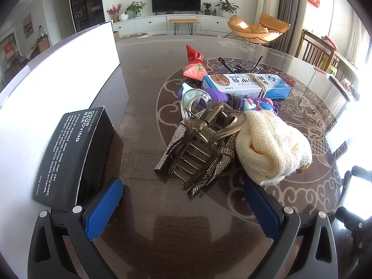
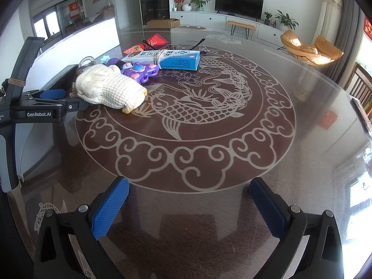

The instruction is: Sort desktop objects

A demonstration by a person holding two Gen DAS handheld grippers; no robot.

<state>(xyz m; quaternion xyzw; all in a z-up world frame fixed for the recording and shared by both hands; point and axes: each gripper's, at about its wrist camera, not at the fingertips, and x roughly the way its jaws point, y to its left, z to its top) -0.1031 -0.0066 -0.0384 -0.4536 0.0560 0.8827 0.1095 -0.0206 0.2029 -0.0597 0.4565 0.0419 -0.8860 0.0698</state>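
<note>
While both of my grippers hang over the dark glass table [image 2: 302, 121], neither has anything in its jaws. My left gripper [image 1: 183, 207] stands wide open, its blue pads [image 1: 103, 205] spread apart with only bare tabletop between them, and it faces the heap of things to be sorted. Nearest to it is a smoky clear hair claw [image 1: 204, 137] lying on top of a glittery, rhinestone-covered piece [image 1: 216, 169] whose exact kind I cannot tell. Touching that on the right is a cream knitted cloth [image 1: 272, 146], bunched into a lump. Behind these lie a purple toy [image 1: 255, 103] with pink and teal parts, a blue and white carton [image 1: 246, 84] with a rubber band around it, a red pouch [image 1: 195, 64] and a pair of glasses [image 1: 239, 66], all close together. A black box [image 1: 74, 155] with white print sits to the left of the pile, beside the white board [image 1: 58, 74] that stands along that side of the table. My right gripper [image 2: 189, 205] is open just as wide, over the scroll border of the fish pattern, well apart from the pile. From its camera I see the left gripper [image 2: 52, 100] side-on at the left edge, close to the knitted cloth [image 2: 109, 90], with the toy [image 2: 139, 71] and carton [image 2: 167, 59] beyond it.
</note>
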